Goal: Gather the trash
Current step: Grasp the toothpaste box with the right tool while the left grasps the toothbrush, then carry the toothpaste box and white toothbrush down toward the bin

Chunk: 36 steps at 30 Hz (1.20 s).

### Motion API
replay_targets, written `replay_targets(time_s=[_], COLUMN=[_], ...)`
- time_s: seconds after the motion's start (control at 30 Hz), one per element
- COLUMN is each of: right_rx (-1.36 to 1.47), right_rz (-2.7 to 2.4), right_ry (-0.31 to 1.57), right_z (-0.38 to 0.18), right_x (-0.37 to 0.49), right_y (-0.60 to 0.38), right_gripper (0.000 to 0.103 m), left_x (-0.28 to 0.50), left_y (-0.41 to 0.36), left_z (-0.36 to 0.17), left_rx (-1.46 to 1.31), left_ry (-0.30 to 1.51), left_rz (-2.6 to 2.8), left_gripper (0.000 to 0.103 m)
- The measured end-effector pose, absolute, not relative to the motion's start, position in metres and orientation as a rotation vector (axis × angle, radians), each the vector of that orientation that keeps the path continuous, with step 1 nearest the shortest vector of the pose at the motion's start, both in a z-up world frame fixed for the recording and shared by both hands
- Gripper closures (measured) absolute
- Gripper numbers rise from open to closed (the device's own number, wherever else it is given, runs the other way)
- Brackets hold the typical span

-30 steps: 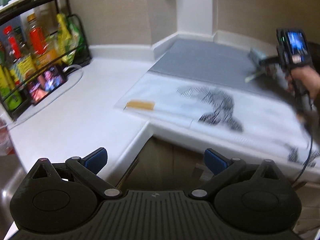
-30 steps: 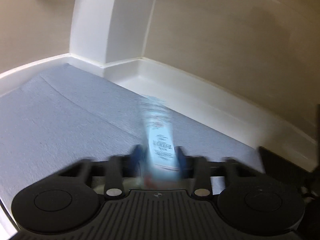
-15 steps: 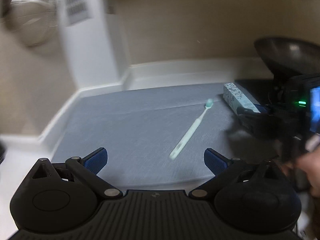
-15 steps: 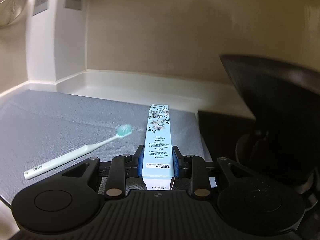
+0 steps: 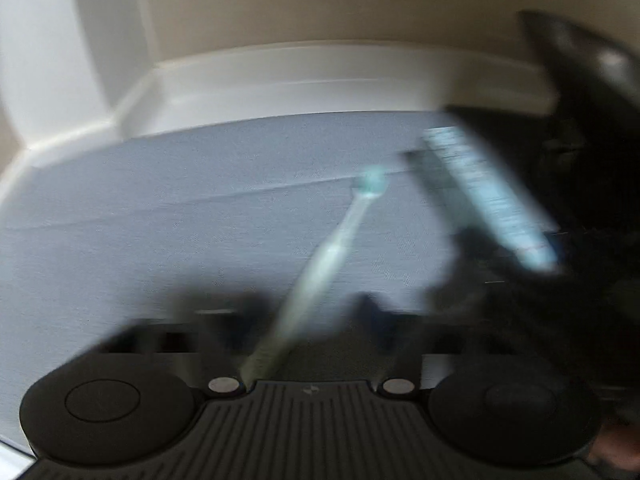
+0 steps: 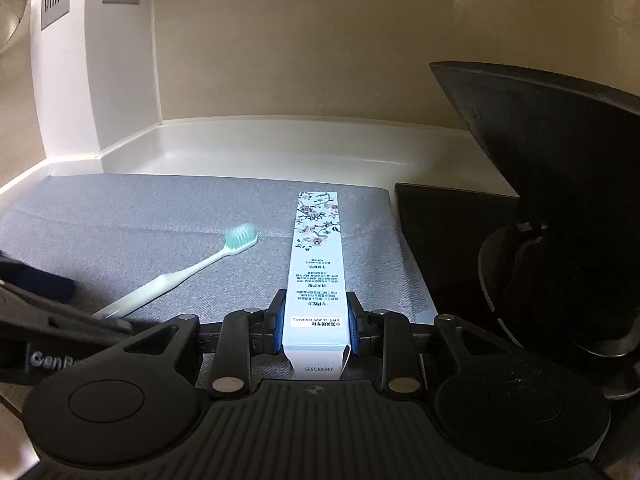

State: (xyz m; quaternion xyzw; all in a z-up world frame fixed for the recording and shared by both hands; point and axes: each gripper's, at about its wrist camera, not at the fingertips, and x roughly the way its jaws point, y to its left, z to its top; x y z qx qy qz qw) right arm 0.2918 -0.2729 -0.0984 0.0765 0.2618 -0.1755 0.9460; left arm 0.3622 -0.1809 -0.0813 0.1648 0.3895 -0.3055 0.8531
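Nearest me, my right gripper [image 6: 316, 326] clamps its blue pads on the near end of a pale blue toothpaste box [image 6: 316, 264], which points away from me over the grey mat [image 6: 120, 216]. My left gripper [image 5: 308, 312] is blurred, its jaws closing around the handle of a mint-green toothbrush [image 5: 332, 248]; I cannot tell whether the pads touch it yet. The toothbrush lies on the mat just left of the box. Beyond, a white ledge [image 6: 280, 148] meets the beige wall; a black wok [image 6: 560, 152] stands right.

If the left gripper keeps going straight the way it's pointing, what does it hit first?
Most likely the toothbrush: its handle lies between the closing jaws of the left gripper, on the grey mat. Blur leaves depth uncertain.
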Motion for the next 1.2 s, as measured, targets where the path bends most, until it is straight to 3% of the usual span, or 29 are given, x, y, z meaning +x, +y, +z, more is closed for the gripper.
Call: replay_targets(time_s=[0.07, 0.7, 1.2], right_rx=[0.160, 0.170, 0.121], right_rz=[-0.354, -0.076, 0.001], right_ry=[0.534, 0.405, 0.394], right_z=[-0.099, -0.083, -0.055], right_x=[0.291, 0.256, 0.150], right_y=[-0.274, -0.248, -0.206], right_gripper=[0.073, 0.073, 0.073], left_x=[0.360, 0.263, 0.200], left_y=[-0.180, -0.019, 0.050], left_z=[-0.081, -0.045, -0.006], left_rx=[0.338, -0.007, -0.190], left_ry=[0.830, 0.721, 0.641], left_rz=[-0.642, -0.368, -0.380], left_gripper=[0.091, 0.093, 0.093])
